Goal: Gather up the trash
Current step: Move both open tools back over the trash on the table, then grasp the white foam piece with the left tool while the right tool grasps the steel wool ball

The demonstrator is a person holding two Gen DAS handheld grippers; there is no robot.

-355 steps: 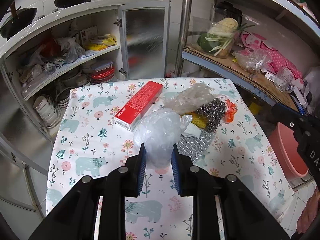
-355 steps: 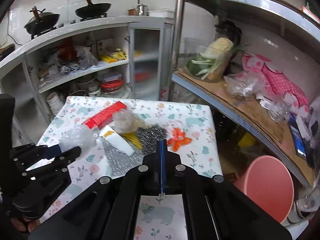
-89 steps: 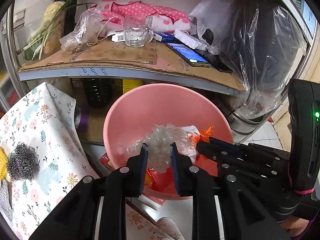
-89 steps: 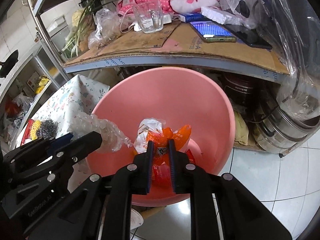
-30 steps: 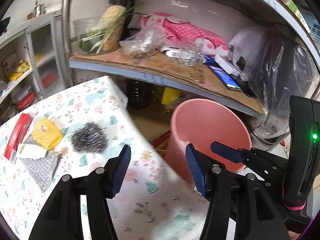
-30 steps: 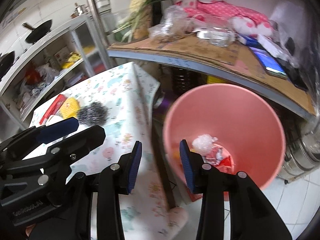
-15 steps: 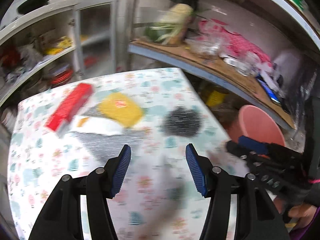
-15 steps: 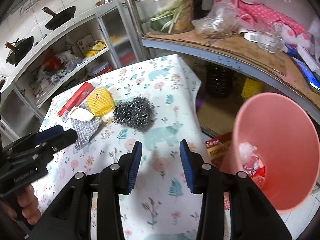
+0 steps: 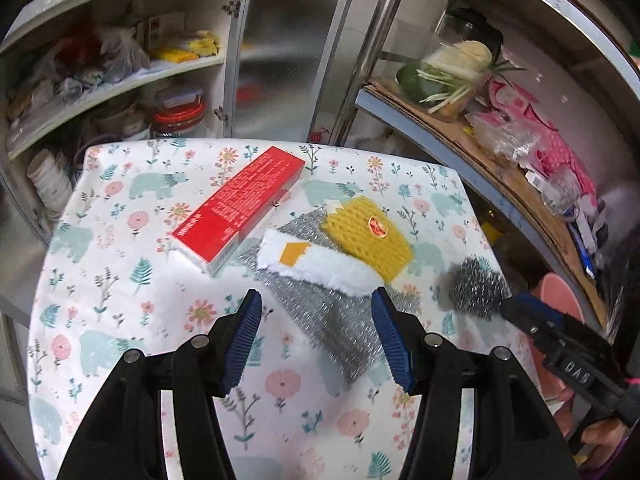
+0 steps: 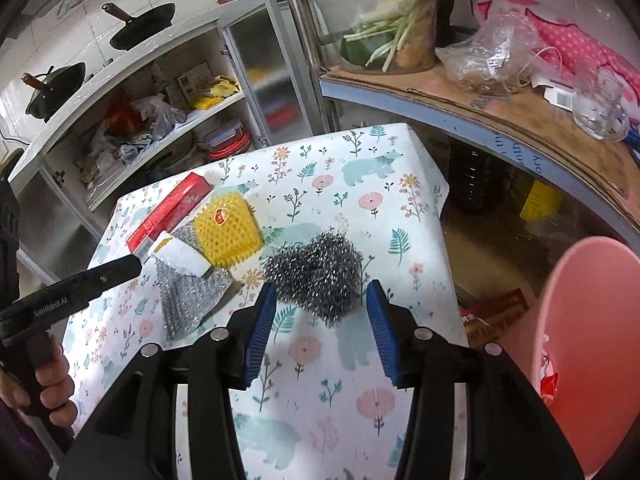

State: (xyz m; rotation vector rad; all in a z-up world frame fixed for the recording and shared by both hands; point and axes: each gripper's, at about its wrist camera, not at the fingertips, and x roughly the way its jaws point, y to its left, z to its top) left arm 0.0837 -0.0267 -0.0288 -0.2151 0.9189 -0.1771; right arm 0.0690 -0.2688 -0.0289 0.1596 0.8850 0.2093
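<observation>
We are holding our left hand-held gripper [image 9: 316,332] with its jaws standing wide apart and nothing between them, hanging over the surface [image 9: 120,280] with its flowered cloth. Just ahead of it, at twelve o'clock, a white foam wrapper [image 9: 320,266] is lying on a silver mesh cloth [image 9: 340,320], and a yellow foam net [image 9: 368,240] is touching the wrapper at its one o'clock side. A red box [image 9: 240,208] is lying at eleven o'clock, just beside the wrapper.

Our right hand-held gripper [image 10: 322,328] is opening its jaws, and they are gripping nothing. A steel wool ball [image 10: 316,272] is sitting on the surface right at its twelve o'clock, reaching down between the fingertips [image 10: 262,320] without the pads pressing on it. The left hand-held gripper is showing at nine o'clock in this view, held by a hand [image 10: 48,384].

The pink bin [image 10: 592,344] is standing on the floor at three o'clock, beside the surface's edge, with some wrappers [image 10: 548,376] lying inside. A shelf [image 10: 520,120] lined with cardboard is hanging over the bin, carrying vegetables, a plastic bag and a glass mug.
</observation>
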